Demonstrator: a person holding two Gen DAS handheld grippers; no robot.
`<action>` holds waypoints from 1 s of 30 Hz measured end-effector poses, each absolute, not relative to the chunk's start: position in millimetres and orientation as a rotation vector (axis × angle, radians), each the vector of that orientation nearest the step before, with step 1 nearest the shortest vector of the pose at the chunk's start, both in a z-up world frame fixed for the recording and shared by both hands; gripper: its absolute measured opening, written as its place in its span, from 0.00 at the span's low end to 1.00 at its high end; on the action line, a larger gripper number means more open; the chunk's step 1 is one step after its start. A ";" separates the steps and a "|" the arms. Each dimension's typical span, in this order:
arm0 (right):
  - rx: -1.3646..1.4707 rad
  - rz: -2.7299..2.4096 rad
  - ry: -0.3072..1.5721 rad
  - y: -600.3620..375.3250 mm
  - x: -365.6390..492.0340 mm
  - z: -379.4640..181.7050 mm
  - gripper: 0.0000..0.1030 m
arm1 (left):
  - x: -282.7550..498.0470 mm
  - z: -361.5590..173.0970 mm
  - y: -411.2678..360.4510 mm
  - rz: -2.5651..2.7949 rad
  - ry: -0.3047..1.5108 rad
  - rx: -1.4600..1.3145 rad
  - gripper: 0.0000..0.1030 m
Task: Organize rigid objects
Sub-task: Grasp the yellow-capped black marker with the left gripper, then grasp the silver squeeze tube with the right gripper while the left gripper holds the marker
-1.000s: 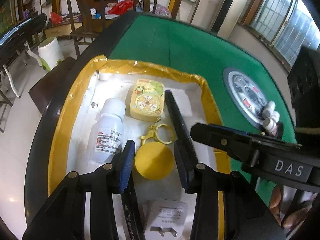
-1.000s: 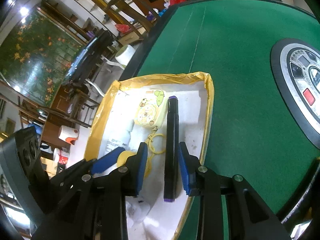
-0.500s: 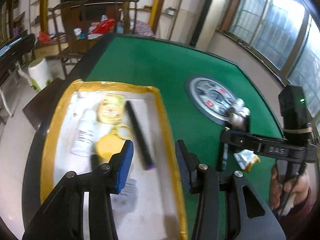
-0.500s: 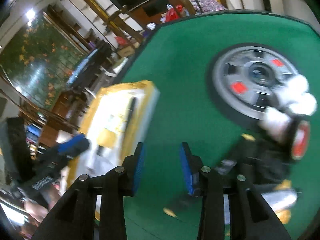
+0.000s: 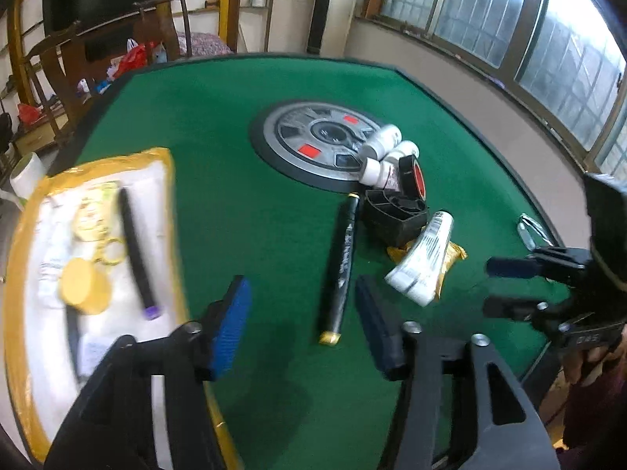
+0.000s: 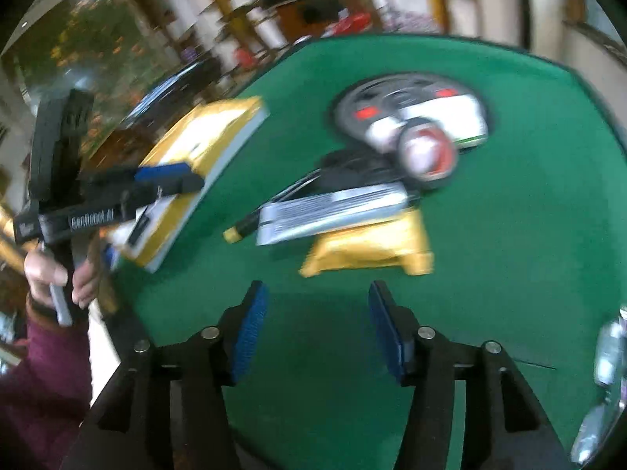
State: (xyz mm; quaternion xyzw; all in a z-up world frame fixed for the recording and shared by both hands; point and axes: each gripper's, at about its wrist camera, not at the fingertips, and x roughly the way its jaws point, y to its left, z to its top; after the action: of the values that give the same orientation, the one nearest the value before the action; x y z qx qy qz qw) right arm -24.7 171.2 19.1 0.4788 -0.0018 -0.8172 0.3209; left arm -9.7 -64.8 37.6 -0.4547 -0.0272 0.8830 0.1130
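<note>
left claw (image 5: 301,323) is parted and empty, its jaws just widened, over the green surface (image 5: 235,215) with a marker (image 5: 344,262) lying between its tips. right claw (image 6: 317,327) likewise, empty, near a tube (image 6: 333,211). tray (image 5: 166,196) sits left.

Green table felt (image 5: 243,211); yellow-rimmed white tray (image 5: 168,211); black, yellow-capped marker (image 5: 345,258).

Window daylight, motion blur, fisheye warp

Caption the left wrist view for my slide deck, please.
Left gripper, fingers open and empty, above a black marker on the green table, beside the yellow-rimmed tray.
</note>
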 end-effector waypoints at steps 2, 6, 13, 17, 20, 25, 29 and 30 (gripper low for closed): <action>1.264 -2.168 -0.086 180.3 -33.8 14.8 0.47 | -18.3 29.2 -52.2 2.566 -0.062 -1.366 0.54; 1.275 -2.160 -0.185 187.5 -41.3 5.4 0.47 | -30.7 13.9 -29.8 2.554 0.038 -1.430 0.54; 1.276 -2.159 -0.301 210.8 -47.0 -1.3 0.47 | -52.1 -2.9 -15.6 2.596 0.129 -1.459 0.47; 1.268 -2.146 -0.374 213.3 -51.8 4.5 0.47 | -57.6 -7.9 -17.9 2.654 0.083 -1.438 0.18; 1.262 -2.133 -0.414 208.8 -55.8 9.0 0.47 | -46.3 -7.7 -26.6 2.696 0.044 -1.432 0.12; 1.306 -2.091 -0.454 188.7 -70.3 -1.7 0.47 | -30.0 -8.8 -43.2 2.728 -0.030 -1.396 0.12; 1.321 -2.129 -0.415 169.1 -81.4 -7.7 0.44 | -25.8 -8.9 -50.8 2.722 -0.076 -1.369 0.12; 1.323 -2.153 -0.383 161.4 -84.9 -8.1 0.43 | -26.2 -9.2 -49.8 2.729 -0.066 -1.363 0.12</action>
State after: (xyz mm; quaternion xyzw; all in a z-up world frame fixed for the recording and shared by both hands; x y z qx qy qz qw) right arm -84.9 161.4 -8.1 0.4954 -0.1435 -0.8066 0.2886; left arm -26.2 -49.8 -9.2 -0.4462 -0.0215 0.8935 0.0452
